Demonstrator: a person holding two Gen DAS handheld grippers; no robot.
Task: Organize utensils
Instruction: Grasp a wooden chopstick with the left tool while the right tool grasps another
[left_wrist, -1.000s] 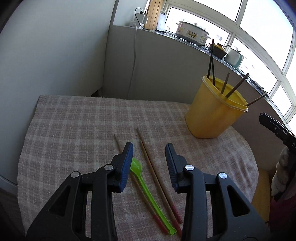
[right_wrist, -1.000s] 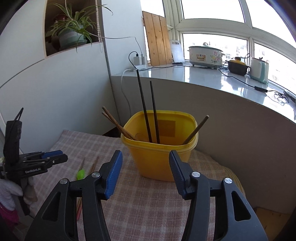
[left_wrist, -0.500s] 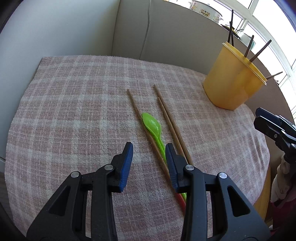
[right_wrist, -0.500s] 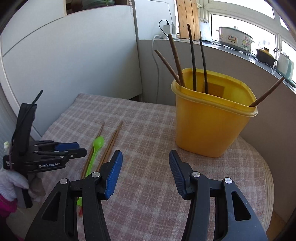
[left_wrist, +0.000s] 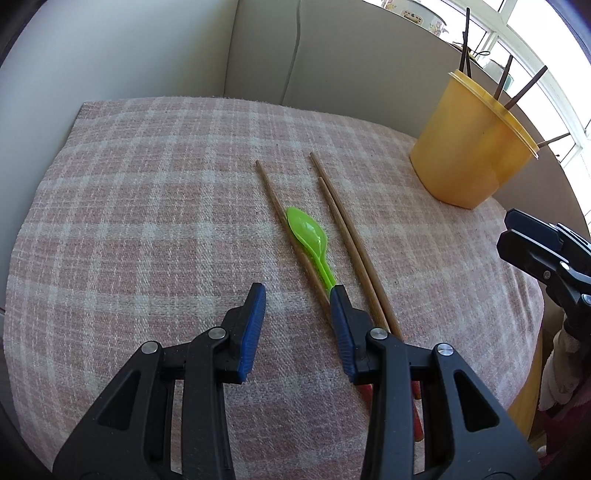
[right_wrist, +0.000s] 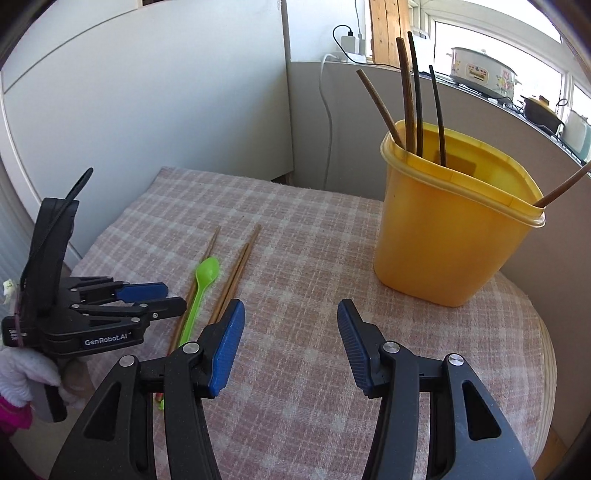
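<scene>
A: Item one, left gripper (left_wrist: 297, 293); jaws part open, nothing between them, hanging over bare cloth just beside the spoon's handle; right gripper (right_wrist: 290, 310); jaws open somewhat wider, also holding nothing, well short of the tub.

B: Largest fixtures next?

A: Counter (left_wrist: 129, 221), under a checked pink cloth; yellow tub (right_wrist: 447, 236), upright at the far right of it, several dark chopsticks already standing inside; three loose wooden chopsticks (left_wrist: 347, 243) lying on the cloth, two close together, one apart; green spoon (left_wrist: 308, 234) between them, bowl up, touching the lone chopstick along its side.

B: Step in hand?

A: By my reading, a pick from the loose group with the left gripper; its right jaw hides the handle end, so whether it touches I cannot tell.

B: Handling note?

A: Shift towards the utensils until one piece alone sits between the pads; close on the handle, not the bowl; lift straight so the neighbouring chopstick stays put.
</scene>
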